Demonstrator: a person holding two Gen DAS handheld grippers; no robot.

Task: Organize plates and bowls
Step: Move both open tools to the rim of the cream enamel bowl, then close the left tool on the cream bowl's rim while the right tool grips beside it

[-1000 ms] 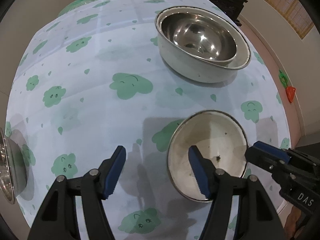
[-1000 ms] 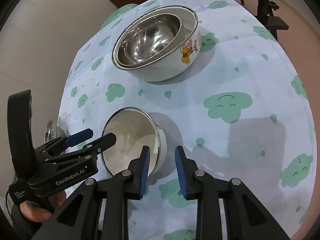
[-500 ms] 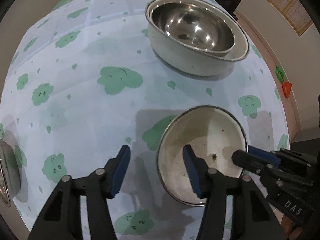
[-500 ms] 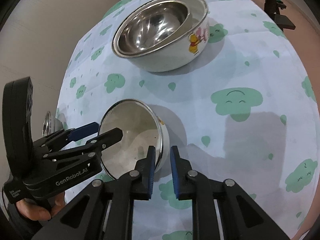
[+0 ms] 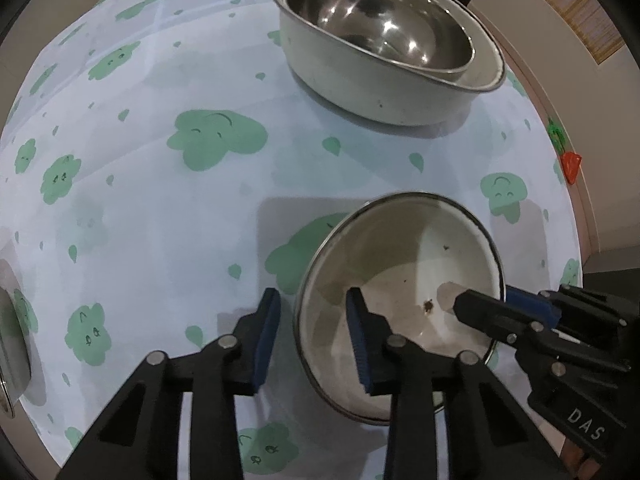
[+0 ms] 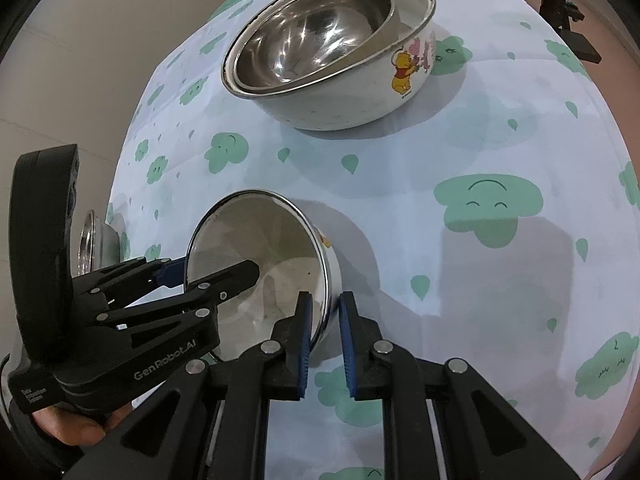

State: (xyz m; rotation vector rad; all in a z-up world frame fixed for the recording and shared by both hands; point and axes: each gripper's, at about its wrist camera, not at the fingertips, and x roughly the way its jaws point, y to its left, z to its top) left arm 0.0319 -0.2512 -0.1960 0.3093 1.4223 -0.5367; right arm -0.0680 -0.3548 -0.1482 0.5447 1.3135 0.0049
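A small white enamel bowl (image 5: 404, 264) (image 6: 256, 252) sits near the table's front, tilted up off the cloth. My right gripper (image 6: 323, 336) is shut on its rim, one finger inside and one outside; it also shows in the left wrist view (image 5: 496, 300). My left gripper (image 5: 312, 332) straddles the opposite rim, jaws apart, one finger inside the bowl. It also shows in the right wrist view (image 6: 208, 270). Farther back a steel bowl (image 5: 380, 24) (image 6: 308, 40) is nested in a large white Winnie-the-Pooh bowl (image 5: 360, 92) (image 6: 360, 92).
The round table has a pale cloth with green clouds (image 5: 216, 136). Another steel bowl (image 5: 12, 344) (image 6: 94, 244) stands at the left edge. A dark chair (image 6: 560, 0) is beyond the far side. Floor and wall lie to the right (image 5: 580, 80).
My right gripper closed on the small bowl's rim and the bowl tipped up. My left gripper narrowed around the opposite rim. Both views moved closer to the nested bowls.
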